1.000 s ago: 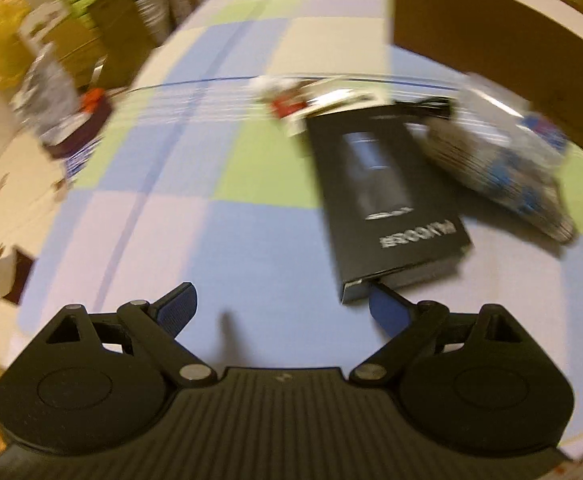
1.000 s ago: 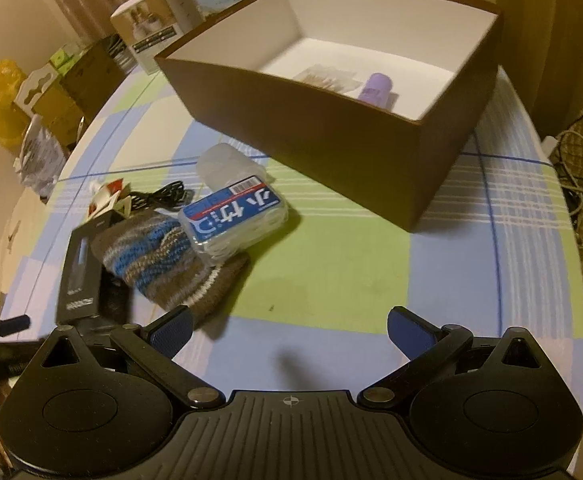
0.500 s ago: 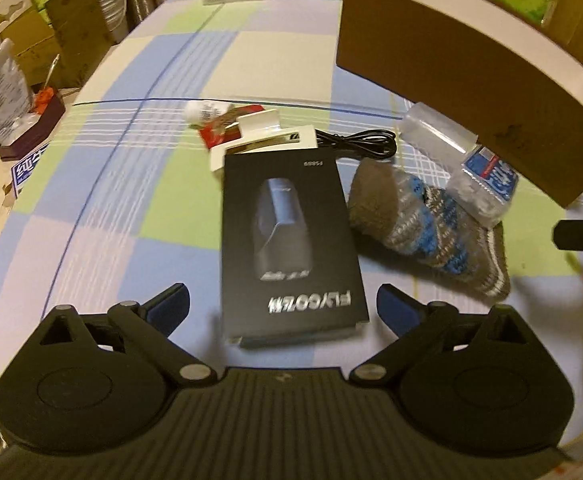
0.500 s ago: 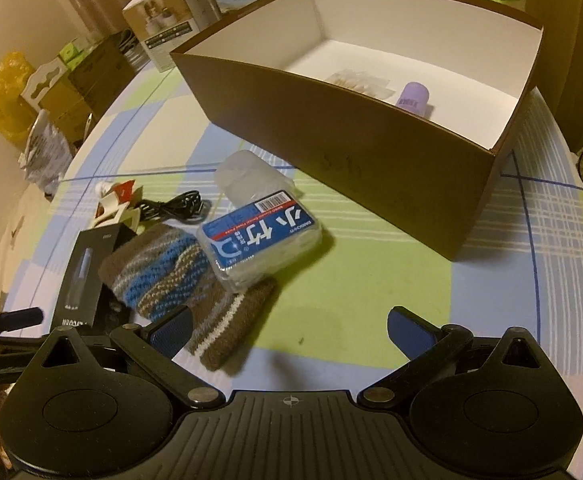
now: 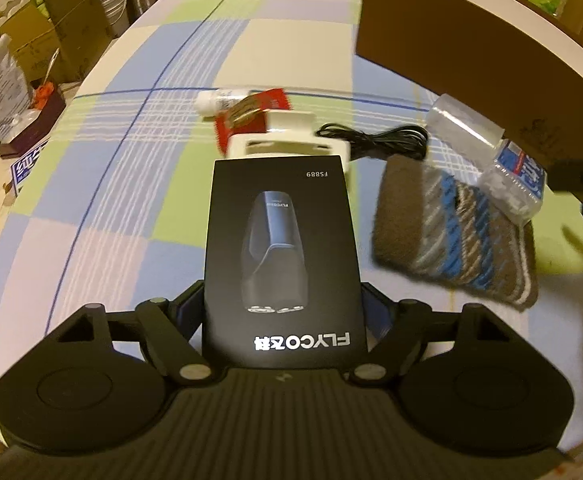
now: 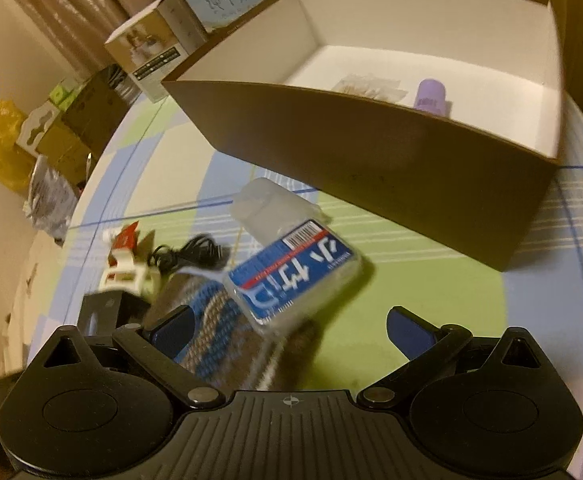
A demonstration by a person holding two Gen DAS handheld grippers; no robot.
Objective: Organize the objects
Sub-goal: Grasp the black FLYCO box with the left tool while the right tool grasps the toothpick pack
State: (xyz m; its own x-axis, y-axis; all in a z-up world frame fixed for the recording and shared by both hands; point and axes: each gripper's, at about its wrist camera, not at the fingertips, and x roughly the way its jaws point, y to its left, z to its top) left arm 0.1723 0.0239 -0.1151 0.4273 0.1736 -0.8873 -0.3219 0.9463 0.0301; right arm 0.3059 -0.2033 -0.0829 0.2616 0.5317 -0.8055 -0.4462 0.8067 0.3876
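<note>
Black shaver box (image 5: 283, 256) – pinched in left tool (image 5: 283, 314) | right tool (image 6: 291, 326) – spread wide, over knitted sock (image 6: 215, 328)

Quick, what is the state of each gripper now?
Left gripper: closed on the black box.
Right gripper: open, holding nothing.

Left tool (image 5: 283, 312) now astride black box (image 5: 283, 256).
</note>
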